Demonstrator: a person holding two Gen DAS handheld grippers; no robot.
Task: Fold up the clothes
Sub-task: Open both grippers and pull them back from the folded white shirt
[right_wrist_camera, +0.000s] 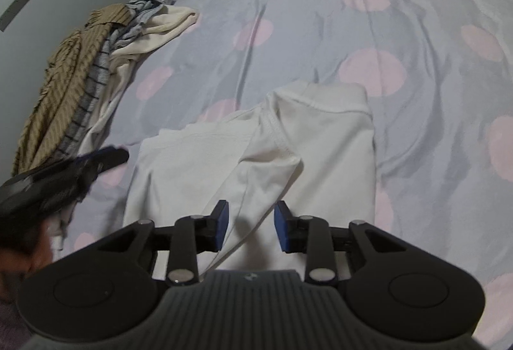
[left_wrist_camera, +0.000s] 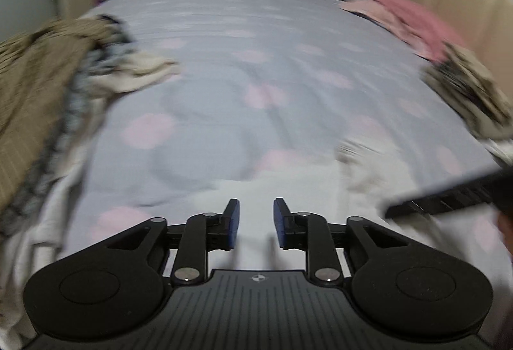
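Two tools hang over the bed, both with their blue pads apart and gripping nothing. Just ahead of and under the right tool lies the partly folded white shirt, while the left tool sits at its left edge, blurred. Far left of both is a heap of clothes, and pink garments lie far right of the left tool.
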